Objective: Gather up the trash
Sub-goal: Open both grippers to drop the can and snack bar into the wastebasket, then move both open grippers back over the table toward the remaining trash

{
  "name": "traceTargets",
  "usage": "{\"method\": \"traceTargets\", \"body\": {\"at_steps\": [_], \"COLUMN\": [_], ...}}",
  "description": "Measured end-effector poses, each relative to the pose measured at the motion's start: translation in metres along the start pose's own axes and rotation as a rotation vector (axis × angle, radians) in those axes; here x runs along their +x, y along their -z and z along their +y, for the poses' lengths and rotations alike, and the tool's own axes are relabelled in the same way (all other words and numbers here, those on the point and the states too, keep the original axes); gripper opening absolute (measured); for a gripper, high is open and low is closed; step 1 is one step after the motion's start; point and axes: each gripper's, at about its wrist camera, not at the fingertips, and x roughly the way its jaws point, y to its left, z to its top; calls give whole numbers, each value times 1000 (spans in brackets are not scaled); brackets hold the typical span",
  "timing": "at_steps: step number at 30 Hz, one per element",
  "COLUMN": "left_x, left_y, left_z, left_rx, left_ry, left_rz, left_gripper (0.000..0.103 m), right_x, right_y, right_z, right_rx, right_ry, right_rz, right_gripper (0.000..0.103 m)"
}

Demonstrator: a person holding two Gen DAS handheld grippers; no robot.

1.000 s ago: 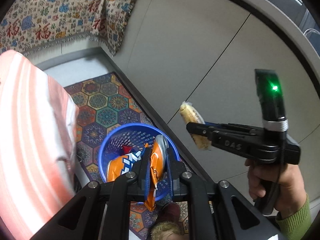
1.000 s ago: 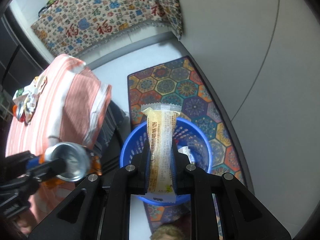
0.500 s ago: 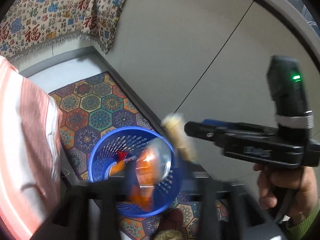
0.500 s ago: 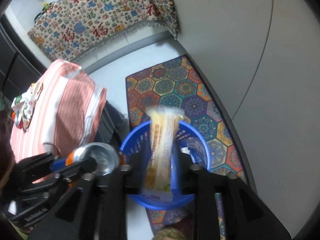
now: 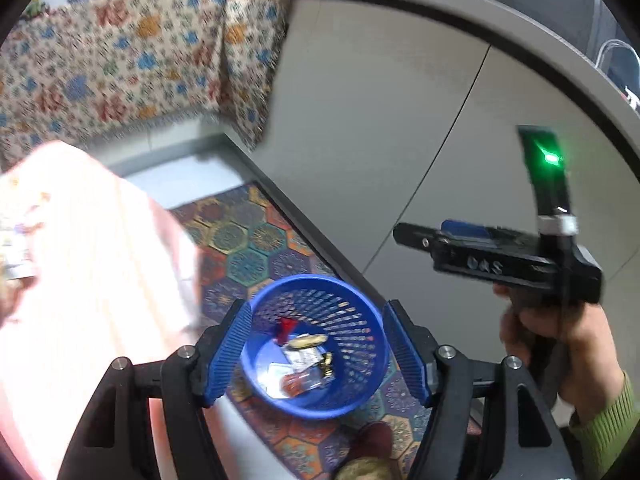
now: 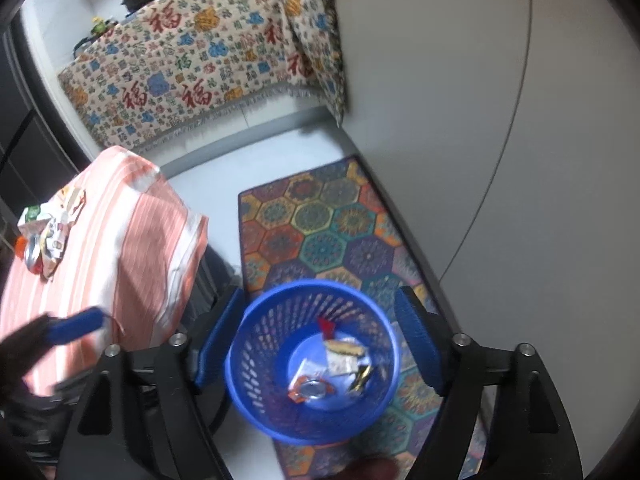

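A blue perforated basket (image 5: 352,292) (image 6: 260,332) stands on the floor below both grippers. Several wrappers (image 5: 306,364) (image 6: 332,368) lie at its bottom, among them an orange packet, a yellow bar wrapper and a red scrap. My left gripper (image 5: 316,352) is open and empty above the basket. My right gripper (image 6: 318,344) is open and empty above it too; it also shows from the side in the left wrist view (image 5: 408,236). More trash (image 6: 48,232) lies on the table with the orange striped cloth (image 6: 112,248).
A patterned hexagon rug (image 6: 320,224) lies under the basket beside a grey cabinet wall (image 5: 380,120). A cloth with red characters (image 6: 208,60) covers furniture at the back. The striped table edge (image 5: 100,280) is close on the left.
Both grippers opened and dropped their loads into the basket: the orange packet from the left, the yellow bar wrapper from the right. The left gripper swung up and left.
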Motion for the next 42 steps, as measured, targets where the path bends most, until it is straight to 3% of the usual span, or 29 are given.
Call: {"method": "traceTargets", "body": {"at_steps": [4,8,17,23,30,42], "left_x": [-41,-70,-145,-160,-152,-148], "left_y": [24,56,105,118,118,116], "left_z": [21,68,186,243,273,277], "left_rx": [31,-42,-230,-283,-286,-249], "left_ry": [-120,-215,-423,-494,-524,-524], "left_rz": [-20,5,9,18,35,41], "left_gripper": [71,71,71,71,71,85], "right_x": [-11,-16,-18,1,20,36], "right_y": [-1,1,36,75,78,86], "right_z": [27,72,233,319,353,365], "right_rx": [-58,-129,-330,-498,-544,-551], "right_ry": [28,6,-267,-332,-321,-292], "right_rz": [-49,-64,-39,23,41,79], "right_gripper": [97,98,99,99,99,99]}}
